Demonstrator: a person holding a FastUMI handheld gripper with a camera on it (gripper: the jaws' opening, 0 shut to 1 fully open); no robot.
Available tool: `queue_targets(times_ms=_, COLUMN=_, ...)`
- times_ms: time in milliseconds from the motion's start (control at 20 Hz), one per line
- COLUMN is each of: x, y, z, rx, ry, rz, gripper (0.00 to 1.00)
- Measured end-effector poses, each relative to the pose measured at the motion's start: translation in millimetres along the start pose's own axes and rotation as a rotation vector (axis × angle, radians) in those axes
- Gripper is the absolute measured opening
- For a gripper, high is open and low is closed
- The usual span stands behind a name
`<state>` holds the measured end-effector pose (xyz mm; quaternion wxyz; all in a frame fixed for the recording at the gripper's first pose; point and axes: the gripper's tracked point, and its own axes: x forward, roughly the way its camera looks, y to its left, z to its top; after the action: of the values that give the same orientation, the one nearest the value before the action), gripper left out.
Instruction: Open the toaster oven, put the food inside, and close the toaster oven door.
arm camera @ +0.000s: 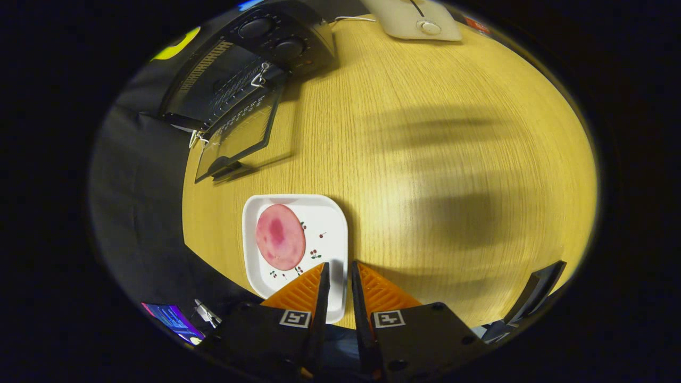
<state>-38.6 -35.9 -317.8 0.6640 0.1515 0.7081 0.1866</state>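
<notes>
A: Since the toaster oven (234, 90) in the upper left of the frame already has its glass door (239, 135) dropped open, what about the food?

B: The pink round slice (280, 236) lies flat on the white plate (332, 234), lower centre-left, just ahead of the gripper (340, 274) and a little left of its tips.

A: How will it handle?

B: My guess is light, thin and floppy, maybe slick. Being flat against the plate, it offers no raised edge, so I'd slip one finger under the rim nearest the tips and pinch there, gently.

A: Which way does it point?

B: It's nearly a disc, slightly oval, its longer axis running from the fingers towards the oven, leaning a bit left.

A: And the tongs?

B: Fingers drawn close, a narrow gap between them, gripping nothing.
</notes>
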Motion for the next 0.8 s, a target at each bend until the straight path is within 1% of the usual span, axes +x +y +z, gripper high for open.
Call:
queue_targets(times_ms=50, x=6, y=-6, z=0, rx=-0.001, ry=0.000, rz=-0.025, gripper=0.29)
queue_targets(times_ms=100, x=0, y=-2, z=1, rx=0.022, ry=-0.001, rz=-0.015, gripper=0.28)
queue_targets(times_ms=150, x=13, y=-6, z=-2, rx=0.018, ry=0.008, rz=-0.002, gripper=0.06)
queue_targets(times_ms=200, x=5, y=-4, z=-2, rx=0.006, ry=0.012, rz=0.003, gripper=0.05)
queue_targets(times_ms=350, x=5, y=-3, z=-4, rx=-0.004, ry=0.030, rz=0.039, gripper=0.02)
queue_targets(times_ms=550, x=-2, y=-2, z=0, rx=0.052, ry=0.035, rz=0.145, gripper=0.02)
queue_targets(times_ms=800, x=-6, y=-3, z=2, rx=0.085, ry=-0.003, rz=0.231, gripper=0.02)
